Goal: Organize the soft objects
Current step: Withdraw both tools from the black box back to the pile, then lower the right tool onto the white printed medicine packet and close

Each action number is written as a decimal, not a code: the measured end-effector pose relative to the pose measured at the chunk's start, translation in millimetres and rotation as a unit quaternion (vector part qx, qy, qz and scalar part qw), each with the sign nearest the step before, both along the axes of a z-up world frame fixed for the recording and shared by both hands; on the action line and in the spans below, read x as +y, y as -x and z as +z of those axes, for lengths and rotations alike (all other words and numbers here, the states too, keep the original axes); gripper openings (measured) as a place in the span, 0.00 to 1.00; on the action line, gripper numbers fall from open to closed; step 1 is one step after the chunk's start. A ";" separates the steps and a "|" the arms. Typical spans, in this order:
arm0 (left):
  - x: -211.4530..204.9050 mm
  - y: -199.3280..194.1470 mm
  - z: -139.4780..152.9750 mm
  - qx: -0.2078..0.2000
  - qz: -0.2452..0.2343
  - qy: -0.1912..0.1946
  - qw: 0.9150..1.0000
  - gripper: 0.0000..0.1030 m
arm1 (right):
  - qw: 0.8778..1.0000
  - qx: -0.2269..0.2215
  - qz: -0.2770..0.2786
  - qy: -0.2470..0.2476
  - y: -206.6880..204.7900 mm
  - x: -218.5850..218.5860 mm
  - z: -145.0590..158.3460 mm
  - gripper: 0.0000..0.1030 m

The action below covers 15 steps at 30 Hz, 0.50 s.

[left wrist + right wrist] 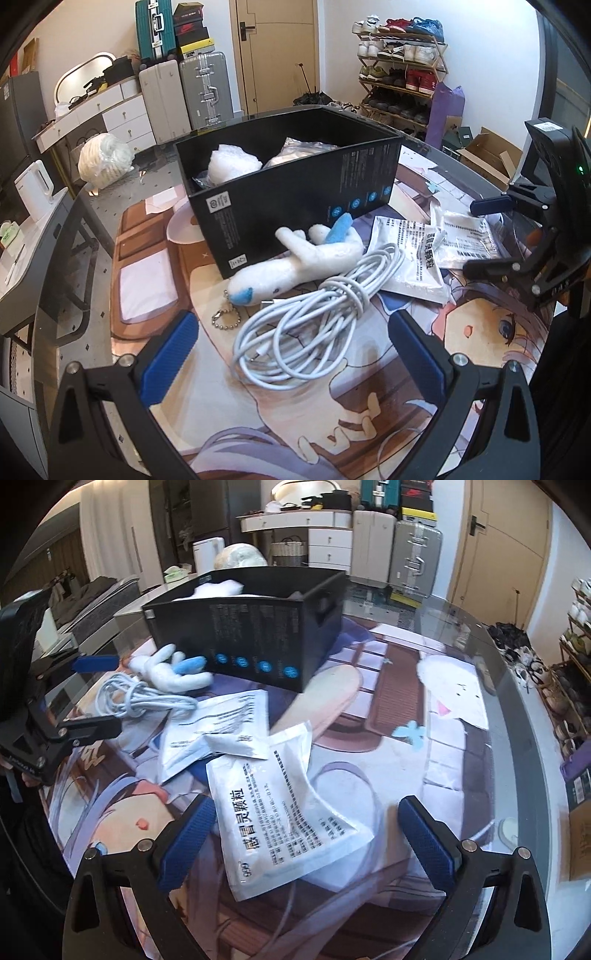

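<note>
A black open box (295, 192) stands on the table and holds white soft packing wads (232, 166). A white and blue plush toy (295, 266) with a bead chain lies against its front, also in the right wrist view (173, 672). A coiled white cable (306, 325) lies just ahead of my open, empty left gripper (291, 354). White medicine sachets (288, 812) lie between the fingers of my open, empty right gripper (306, 838); more sachets (413, 258) lie right of the plush. The right gripper also shows in the left wrist view (491, 236).
The glass round table (92, 295) covers an anime print mat. A white bundle (105, 162) sits at its far left edge. Suitcases (184, 92), a dresser and a shoe rack (402, 70) stand beyond. The box (251, 627) also shows in the right wrist view.
</note>
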<state>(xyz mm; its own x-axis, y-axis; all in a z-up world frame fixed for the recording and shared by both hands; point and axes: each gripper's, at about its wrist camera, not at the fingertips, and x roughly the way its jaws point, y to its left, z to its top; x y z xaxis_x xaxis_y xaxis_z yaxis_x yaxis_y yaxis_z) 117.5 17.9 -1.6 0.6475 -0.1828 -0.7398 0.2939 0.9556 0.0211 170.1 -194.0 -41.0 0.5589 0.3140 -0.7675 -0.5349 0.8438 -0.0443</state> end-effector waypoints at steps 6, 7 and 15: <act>-2.0 0.3 1.6 0.001 -0.010 0.006 1.000 1.00 | 1.000 -0.010 -0.008 0.000 -1.7 -6.5 3.2 0.98; -2.6 0.1 1.6 0.001 -0.011 0.006 1.000 1.00 | 1.000 -0.012 -0.002 0.000 -0.2 -5.5 3.3 0.98; -4.6 -0.1 2.5 0.002 -0.013 0.011 1.000 1.00 | 0.999 -0.005 0.038 0.003 6.9 6.4 1.6 0.86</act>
